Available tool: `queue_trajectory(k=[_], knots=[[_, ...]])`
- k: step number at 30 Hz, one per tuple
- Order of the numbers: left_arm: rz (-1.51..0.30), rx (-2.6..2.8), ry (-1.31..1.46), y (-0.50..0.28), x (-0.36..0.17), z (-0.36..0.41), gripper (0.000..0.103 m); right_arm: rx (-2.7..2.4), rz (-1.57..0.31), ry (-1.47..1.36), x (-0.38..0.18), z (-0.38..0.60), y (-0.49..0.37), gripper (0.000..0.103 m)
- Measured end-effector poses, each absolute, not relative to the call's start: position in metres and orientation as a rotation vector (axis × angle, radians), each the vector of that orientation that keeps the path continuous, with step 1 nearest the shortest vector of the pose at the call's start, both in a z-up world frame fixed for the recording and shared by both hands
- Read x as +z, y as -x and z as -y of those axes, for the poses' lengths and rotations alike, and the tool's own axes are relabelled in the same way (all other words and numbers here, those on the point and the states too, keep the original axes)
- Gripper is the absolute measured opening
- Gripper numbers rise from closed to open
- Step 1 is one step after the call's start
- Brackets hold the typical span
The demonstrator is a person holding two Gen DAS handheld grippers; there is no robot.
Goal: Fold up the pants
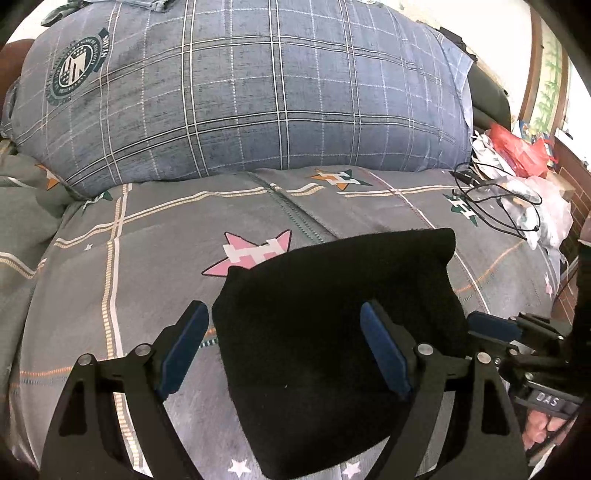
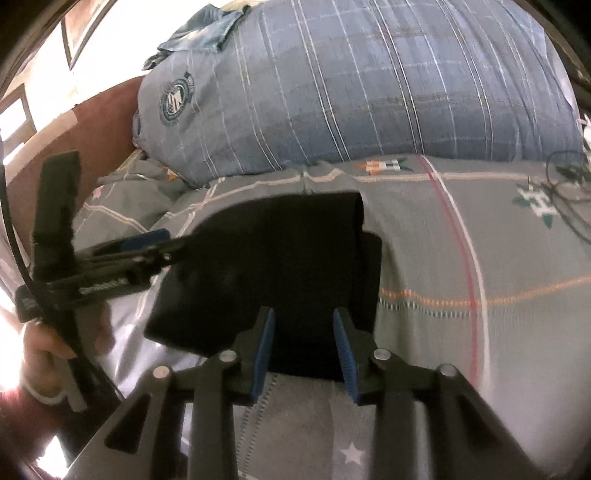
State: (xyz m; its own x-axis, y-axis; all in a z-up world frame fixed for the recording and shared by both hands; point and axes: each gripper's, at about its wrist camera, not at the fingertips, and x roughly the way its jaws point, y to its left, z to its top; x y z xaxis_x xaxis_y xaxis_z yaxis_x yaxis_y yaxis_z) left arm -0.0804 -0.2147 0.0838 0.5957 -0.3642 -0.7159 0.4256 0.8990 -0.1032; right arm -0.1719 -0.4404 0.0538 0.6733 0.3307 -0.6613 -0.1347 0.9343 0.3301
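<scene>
The black pants (image 1: 332,325) lie folded into a compact rectangle on the grey patterned bedsheet (image 1: 147,258). My left gripper (image 1: 284,317) is open, its blue pads straddling the left part of the bundle without clamping it. In the right wrist view the pants (image 2: 266,258) lie just ahead, and my right gripper (image 2: 304,321) is open with its fingertips over the near edge of the bundle. The left gripper (image 2: 155,240) shows at the left of that view, beside the pants. The right gripper (image 1: 495,328) shows at the pants' right edge in the left wrist view.
A big blue plaid pillow (image 1: 240,92) fills the far side of the bed. Black cables (image 1: 495,206) and plastic bags (image 1: 517,151) lie at the far right. A denim cloth (image 2: 199,33) rests atop the pillow. A dark red headboard (image 2: 99,118) is at left.
</scene>
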Motion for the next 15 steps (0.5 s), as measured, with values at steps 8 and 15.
queue_trajectory(k=[8,15], knots=[[-0.823,-0.449,-0.038,0.087,0.084,0.201,0.085,0.253,-0.79,-0.283,0.061,0.448,0.174,0.036],[-0.826,-0.478,-0.034,0.078,0.089,0.208,0.085,0.259,-0.763,-0.343,0.071,0.455,0.172,0.047]])
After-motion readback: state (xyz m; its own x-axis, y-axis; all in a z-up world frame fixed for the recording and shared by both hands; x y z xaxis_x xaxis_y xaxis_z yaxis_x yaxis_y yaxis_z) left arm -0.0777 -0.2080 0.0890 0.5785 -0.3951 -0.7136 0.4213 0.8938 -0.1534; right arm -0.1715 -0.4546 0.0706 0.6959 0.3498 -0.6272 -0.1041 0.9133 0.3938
